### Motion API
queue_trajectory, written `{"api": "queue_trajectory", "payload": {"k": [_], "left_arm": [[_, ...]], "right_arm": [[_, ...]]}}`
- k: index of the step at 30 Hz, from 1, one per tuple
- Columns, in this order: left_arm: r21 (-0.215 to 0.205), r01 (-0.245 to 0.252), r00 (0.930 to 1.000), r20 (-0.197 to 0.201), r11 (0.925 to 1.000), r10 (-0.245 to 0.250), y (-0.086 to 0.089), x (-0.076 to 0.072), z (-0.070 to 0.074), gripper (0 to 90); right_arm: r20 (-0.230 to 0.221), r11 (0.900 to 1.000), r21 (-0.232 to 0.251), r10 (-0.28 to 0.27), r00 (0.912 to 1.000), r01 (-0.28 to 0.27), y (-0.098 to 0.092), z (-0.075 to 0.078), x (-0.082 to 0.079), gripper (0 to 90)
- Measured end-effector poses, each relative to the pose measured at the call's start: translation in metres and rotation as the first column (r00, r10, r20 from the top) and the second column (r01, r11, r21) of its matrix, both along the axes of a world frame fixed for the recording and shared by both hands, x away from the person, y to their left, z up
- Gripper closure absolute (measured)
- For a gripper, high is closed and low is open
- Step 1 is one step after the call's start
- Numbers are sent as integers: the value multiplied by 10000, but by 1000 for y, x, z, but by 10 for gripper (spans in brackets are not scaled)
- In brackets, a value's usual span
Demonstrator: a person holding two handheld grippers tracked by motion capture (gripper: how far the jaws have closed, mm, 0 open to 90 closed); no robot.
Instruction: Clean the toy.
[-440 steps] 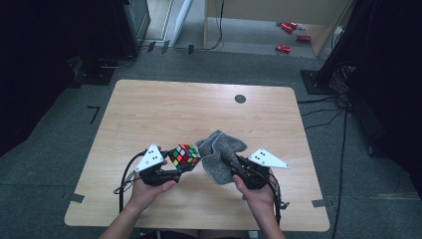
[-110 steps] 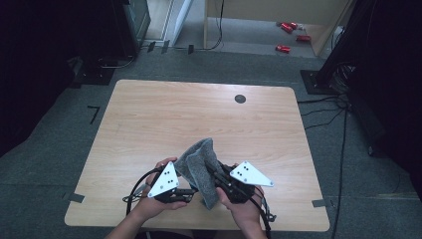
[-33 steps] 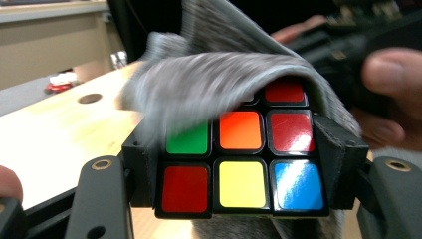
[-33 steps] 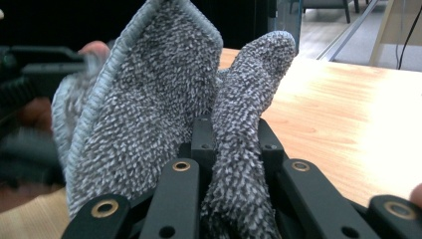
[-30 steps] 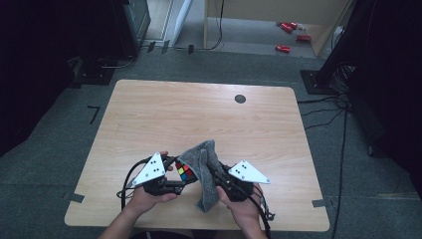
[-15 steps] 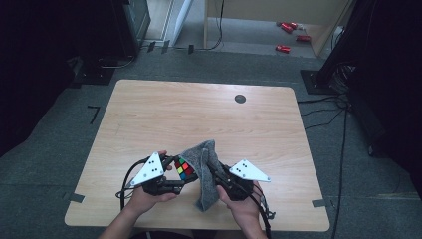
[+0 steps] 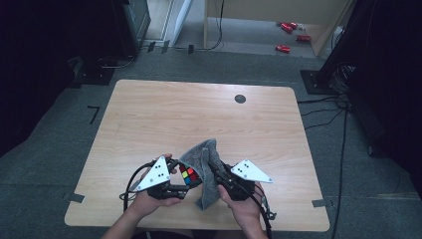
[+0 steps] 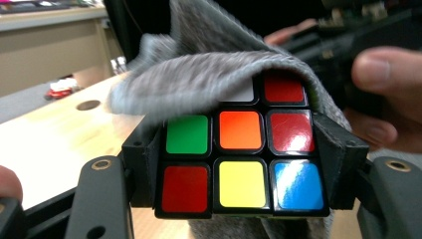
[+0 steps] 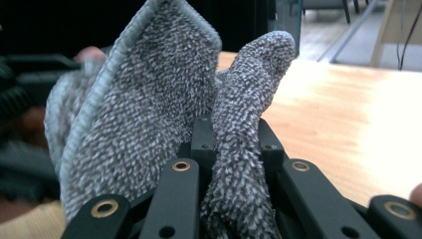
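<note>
cube [image 7: 188, 175] lifted off table | cloth [image 7: 205, 160] raised, draped over it

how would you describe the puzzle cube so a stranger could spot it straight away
Look at the near edge of the wooden table, between the person's two hands. The puzzle cube sits clamped in the left tongs, half under a grey cloth; its bright coloured squares stand out.

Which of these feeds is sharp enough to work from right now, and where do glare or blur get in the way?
Left gripper view: the cube is sharp, with glare on its red and blue stickers; the cloth over it and the fingers behind are blurred. Right gripper view: cloth crisp between the jaws, table soft and bright. High view: table evenly lit, surroundings dark.
</note>
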State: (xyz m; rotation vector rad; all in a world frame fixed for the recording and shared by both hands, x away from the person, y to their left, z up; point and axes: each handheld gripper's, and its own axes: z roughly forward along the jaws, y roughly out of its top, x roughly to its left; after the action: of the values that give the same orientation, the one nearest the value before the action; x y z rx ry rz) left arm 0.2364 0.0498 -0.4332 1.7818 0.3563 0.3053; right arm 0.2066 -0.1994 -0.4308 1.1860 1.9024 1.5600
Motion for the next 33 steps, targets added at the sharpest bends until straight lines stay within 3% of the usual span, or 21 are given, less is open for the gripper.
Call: {"api": "queue_trajectory", "payload": {"k": [2, 6, 9, 13, 16, 19, 22, 25, 29, 33], "left_arm": [[-135, 1, 9998, -180, 9999, -4, 4, 3, -1, 344], [465, 149, 9998, -157, 9988, -142, -4, 1, -6, 344], [610, 263, 9997, -34, 9978, -262, -10, -3, -7, 344], [289, 129, 9999, 105, 9995, -133, -4, -2, -2, 344], [60, -79, 9999, -97, 10000, 80, 3, 3, -1, 344], [376, -185, 9996, -212, 9991, 193, 0, 5, -5, 344], [537, 61, 9999, -99, 9985, -55, -8, -1, -7, 344], [475, 226, 9996, 163, 9986, -234, -11, -5, -4, 344], [224, -50, 9998, 196, 9997, 46, -1, -1, 1, 344], [313, -213, 9998, 46, 9993, 212, 3, 3, -2, 344]], "right_arm": [[22, 10000, -53, 14, 10000, -14, 2, 1, -2, 778], [429, 9991, 10, 426, 9982, -427, 10, 11, -9, 776], [579, 9991, -167, 392, 9976, -382, 10, 12, -10, 773], [197, 9999, -128, 83, 9998, -81, 4, 3, -2, 774], [95, 9999, -133, 35, 9999, -33, 4, 2, -3, 775], [407, 9995, -159, 290, 9988, -283, 9, 8, -8, 776], [704, 9990, -291, 360, 9969, -341, 12, 12, -12, 775], [499, 9997, -129, 229, 9985, -223, 6, 8, -5, 774], [15, 9999, -119, -79, 10000, 79, 1, -1, 0, 775], [300, 9997, -148, 204, 9993, -199, 7, 6, -6, 776]]}}
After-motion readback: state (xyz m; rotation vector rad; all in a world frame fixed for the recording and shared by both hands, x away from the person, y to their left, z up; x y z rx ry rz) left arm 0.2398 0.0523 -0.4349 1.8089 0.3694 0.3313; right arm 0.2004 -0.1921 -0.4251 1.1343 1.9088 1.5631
